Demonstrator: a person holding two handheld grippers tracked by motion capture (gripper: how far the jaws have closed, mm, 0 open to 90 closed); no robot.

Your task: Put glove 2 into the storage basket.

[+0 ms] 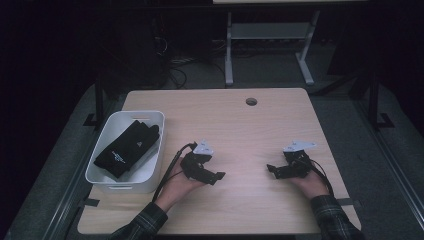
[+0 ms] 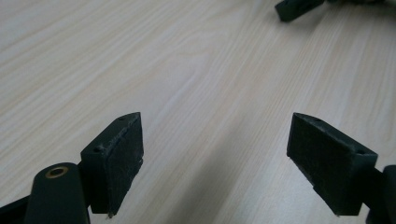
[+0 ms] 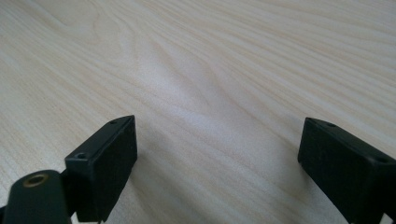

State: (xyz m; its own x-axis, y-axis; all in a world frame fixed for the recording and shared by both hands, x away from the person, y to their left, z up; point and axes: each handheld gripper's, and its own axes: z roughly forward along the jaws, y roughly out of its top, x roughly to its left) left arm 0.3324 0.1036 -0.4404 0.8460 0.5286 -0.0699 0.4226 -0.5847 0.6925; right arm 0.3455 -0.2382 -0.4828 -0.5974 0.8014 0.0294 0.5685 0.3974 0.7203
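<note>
Two tongs low over bare counter [image 1: 240, 125].
Left tongs [image 2: 215, 154] and right tongs [image 3: 218, 163]: both spread wide, gripping nothing.

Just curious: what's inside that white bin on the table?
A black folded cloth with small white print lies in the bin. Anything beneath it is hidden.

Both forearms, entering at the lower edge of the high view, wear dark plaid sleeves [image 1: 145, 222]. The left gripper [image 1: 212, 176] is black with a pale grey three-cornered plate [image 1: 203, 147] on top and a black cable [image 1: 169, 172] looping off its left side. The right gripper [image 1: 274, 170] is also black, with its own grey plate [image 1: 299, 146] and a dark cable. Up close, the jaws are matte black blocks with small screw holes, and a brass-coloured ring [image 2: 56, 172] sits at lower left.
</note>
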